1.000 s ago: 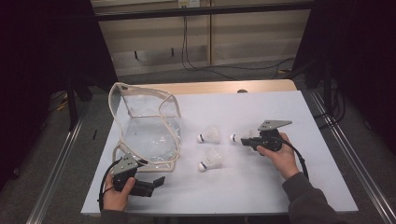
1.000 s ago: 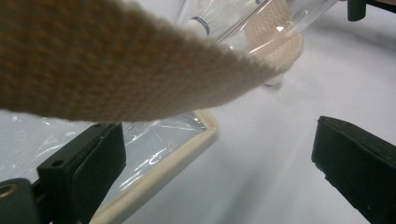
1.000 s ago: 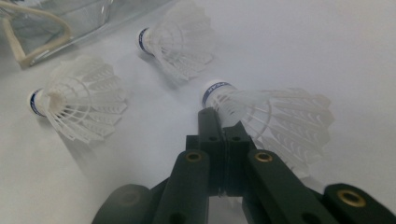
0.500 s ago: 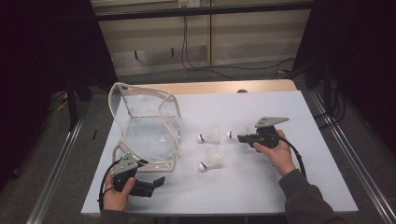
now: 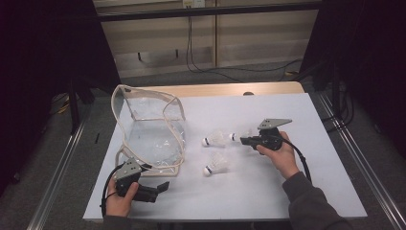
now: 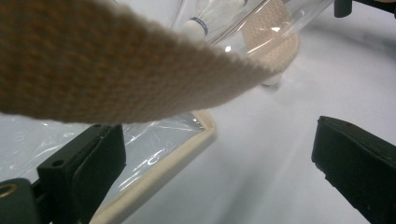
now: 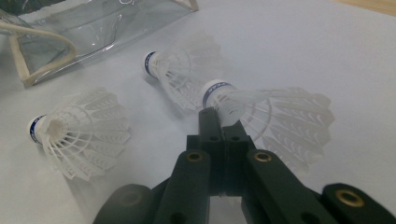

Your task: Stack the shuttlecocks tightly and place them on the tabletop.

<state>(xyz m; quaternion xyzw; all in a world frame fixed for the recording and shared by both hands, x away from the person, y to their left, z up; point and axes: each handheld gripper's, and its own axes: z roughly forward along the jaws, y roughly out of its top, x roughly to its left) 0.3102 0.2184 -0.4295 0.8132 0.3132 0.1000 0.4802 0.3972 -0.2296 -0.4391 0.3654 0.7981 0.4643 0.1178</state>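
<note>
A clear plastic bag (image 5: pixel 152 136) with beige trim stands open at the left of the white table. Two white shuttlecocks lie loose to its right, one (image 5: pixel 214 139) farther back and one (image 5: pixel 216 166) nearer. My right gripper (image 5: pixel 242 140) is shut on a third shuttlecock (image 5: pixel 235 136). In the right gripper view the jaws (image 7: pixel 219 117) pinch this shuttlecock (image 7: pixel 261 112) just behind its cork, skirt pointing right. My left gripper (image 5: pixel 160 190) rests near the front edge, open. In the left gripper view its jaws (image 6: pixel 219 172) stand wide apart beside the bag's trim (image 6: pixel 177 154), with nothing between them.
A beige bag strap (image 6: pixel 116 60) hangs close across the top of the left gripper view. The white sheet (image 5: pixel 297 191) covers the table, a wooden strip (image 5: pixel 230 89) behind it. Metal rails (image 5: pixel 356 158) run along both sides. Cables lie on the floor beyond.
My right gripper has shifted slightly left and up with the shuttlecock in it. The left gripper, the bag and the two loose shuttlecocks have stayed put.
</note>
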